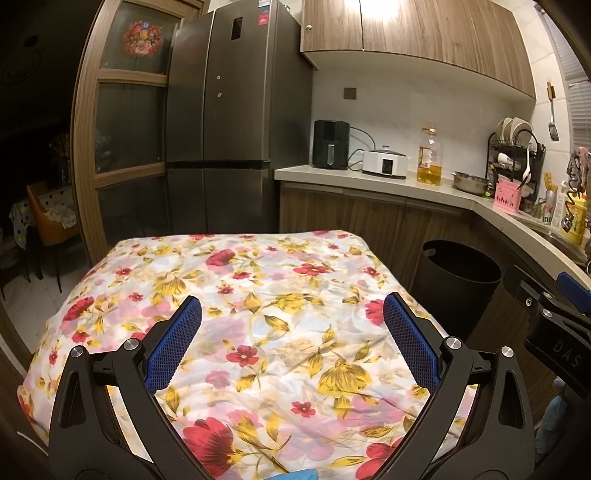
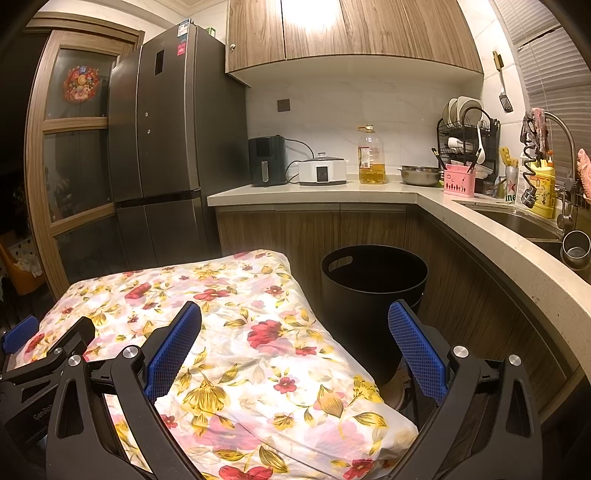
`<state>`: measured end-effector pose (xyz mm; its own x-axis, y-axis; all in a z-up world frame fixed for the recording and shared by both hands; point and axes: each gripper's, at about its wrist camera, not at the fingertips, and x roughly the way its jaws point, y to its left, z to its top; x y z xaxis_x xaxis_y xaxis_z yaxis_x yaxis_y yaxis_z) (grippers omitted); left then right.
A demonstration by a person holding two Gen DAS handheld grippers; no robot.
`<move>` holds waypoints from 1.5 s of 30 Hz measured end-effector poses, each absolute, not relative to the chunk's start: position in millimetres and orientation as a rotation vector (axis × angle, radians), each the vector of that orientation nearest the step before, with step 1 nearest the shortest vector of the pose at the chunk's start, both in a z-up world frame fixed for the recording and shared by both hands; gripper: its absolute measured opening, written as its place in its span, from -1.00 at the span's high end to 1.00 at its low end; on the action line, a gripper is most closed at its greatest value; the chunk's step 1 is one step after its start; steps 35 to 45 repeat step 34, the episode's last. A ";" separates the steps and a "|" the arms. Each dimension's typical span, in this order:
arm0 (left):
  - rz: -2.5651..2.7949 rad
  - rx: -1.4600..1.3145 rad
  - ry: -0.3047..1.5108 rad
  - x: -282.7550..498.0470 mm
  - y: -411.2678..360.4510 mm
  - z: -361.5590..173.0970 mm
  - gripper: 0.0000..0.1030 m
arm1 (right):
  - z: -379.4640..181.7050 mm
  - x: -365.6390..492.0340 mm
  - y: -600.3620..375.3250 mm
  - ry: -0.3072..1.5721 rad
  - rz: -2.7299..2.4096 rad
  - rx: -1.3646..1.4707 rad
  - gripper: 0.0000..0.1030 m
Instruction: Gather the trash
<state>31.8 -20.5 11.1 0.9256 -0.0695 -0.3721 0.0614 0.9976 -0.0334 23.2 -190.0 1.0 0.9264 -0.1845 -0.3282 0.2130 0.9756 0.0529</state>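
Left claw: spread wide, holding nothing — above the floral-clothed surface.
Right claw: spread wide, holding nothing — over the surface's edge.
Black bin: on the floor, just beside the surface.

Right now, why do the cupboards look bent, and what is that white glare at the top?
Left wrist view: the fisheye lens bows the upper cabinets and leaves dark corners; a lamp's reflection blows out one cabinet door. Right wrist view: same glare on the cabinets, the countertop curves, and the room beyond the glass door is dim.
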 end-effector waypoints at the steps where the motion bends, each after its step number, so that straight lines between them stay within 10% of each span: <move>1: -0.068 -0.021 0.382 31.7 -20.8 11.1 -0.88 | 1.5 23.4 -189.5 0.327 -0.204 0.089 -0.89; 45: -0.071 -0.016 0.391 30.7 -20.3 12.7 -0.84 | 5.5 23.7 -192.5 0.325 -0.206 0.100 -0.89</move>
